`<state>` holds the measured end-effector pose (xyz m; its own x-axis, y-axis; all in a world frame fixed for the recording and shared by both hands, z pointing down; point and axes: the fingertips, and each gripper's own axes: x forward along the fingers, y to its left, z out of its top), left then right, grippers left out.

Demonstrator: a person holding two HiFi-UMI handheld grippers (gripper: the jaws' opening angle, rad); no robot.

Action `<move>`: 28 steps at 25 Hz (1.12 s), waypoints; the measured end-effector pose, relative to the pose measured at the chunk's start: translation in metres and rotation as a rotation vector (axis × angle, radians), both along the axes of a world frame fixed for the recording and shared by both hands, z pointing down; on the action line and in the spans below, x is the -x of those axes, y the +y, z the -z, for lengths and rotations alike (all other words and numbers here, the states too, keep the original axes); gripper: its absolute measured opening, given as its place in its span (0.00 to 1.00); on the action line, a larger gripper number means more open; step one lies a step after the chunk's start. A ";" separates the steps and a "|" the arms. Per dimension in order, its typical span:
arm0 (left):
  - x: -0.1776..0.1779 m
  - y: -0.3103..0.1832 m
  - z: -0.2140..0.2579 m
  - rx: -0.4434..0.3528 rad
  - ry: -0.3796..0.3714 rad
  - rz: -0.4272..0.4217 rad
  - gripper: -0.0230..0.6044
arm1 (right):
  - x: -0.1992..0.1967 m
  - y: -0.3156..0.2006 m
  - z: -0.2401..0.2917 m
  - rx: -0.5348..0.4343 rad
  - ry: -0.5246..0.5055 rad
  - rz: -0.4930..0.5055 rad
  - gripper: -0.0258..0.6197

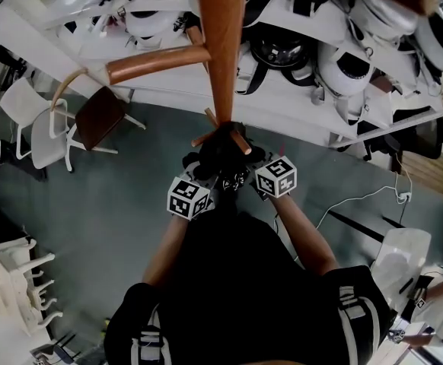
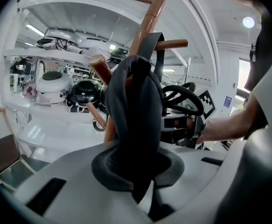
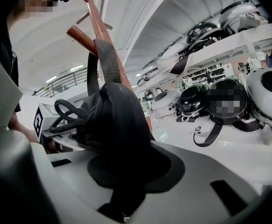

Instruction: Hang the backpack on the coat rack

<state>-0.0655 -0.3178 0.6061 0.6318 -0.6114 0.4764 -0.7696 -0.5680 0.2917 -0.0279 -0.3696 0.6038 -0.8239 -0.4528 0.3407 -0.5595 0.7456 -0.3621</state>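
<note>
Though the head view buries both sets of jaws in black cloth, each gripper's own view makes the hold plain. Far left from overhead, a brown-seated chair (image 1: pixel 98 116) stands on the grey floor (image 1: pixel 130 204); the left gripper view catches it only at its lower left edge, and the right gripper view not at all. Next comes the left gripper (image 2: pixel 135 171), its jaws nearly together and pinched on a thick fold of the backpack (image 2: pixel 136 106). From above, only its marker cube (image 1: pixel 189 196) shows, tucked against the bag. The backpack is held up off the floor between the two grippers, against the wooden pole of the coat rack (image 1: pixel 223 44). Overhead it is just a dark bundle at the pole among the low pegs. The gripper views add a grey strap (image 3: pixel 109 62) running up along the pole to just under a peg (image 3: pixel 79 34), though whether it is looped over that peg I cannot tell. On the far side, the right gripper (image 3: pixel 126 171) has its jaws clamped on another bunch of the same bag. Its view shows the helmets (image 3: pixel 267 87) side-on along the white shelves (image 3: pixel 211 50) to the right, where the head view looks down on them
</note>
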 end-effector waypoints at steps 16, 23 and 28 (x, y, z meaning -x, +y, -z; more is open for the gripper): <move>0.005 -0.013 -0.025 0.032 -0.030 -0.048 0.13 | 0.002 -0.012 -0.025 0.029 0.073 -0.014 0.19; 0.003 -0.023 -0.035 0.007 -0.103 -0.078 0.15 | -0.005 -0.016 -0.030 0.011 0.101 -0.020 0.19; 0.004 -0.024 -0.036 0.005 -0.095 -0.088 0.18 | -0.005 -0.016 -0.031 -0.004 0.126 -0.014 0.21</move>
<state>-0.0698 -0.3422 0.6422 0.6350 -0.5530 0.5393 -0.7410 -0.6333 0.2232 -0.0229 -0.3853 0.6352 -0.7682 -0.4653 0.4397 -0.6107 0.7388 -0.2850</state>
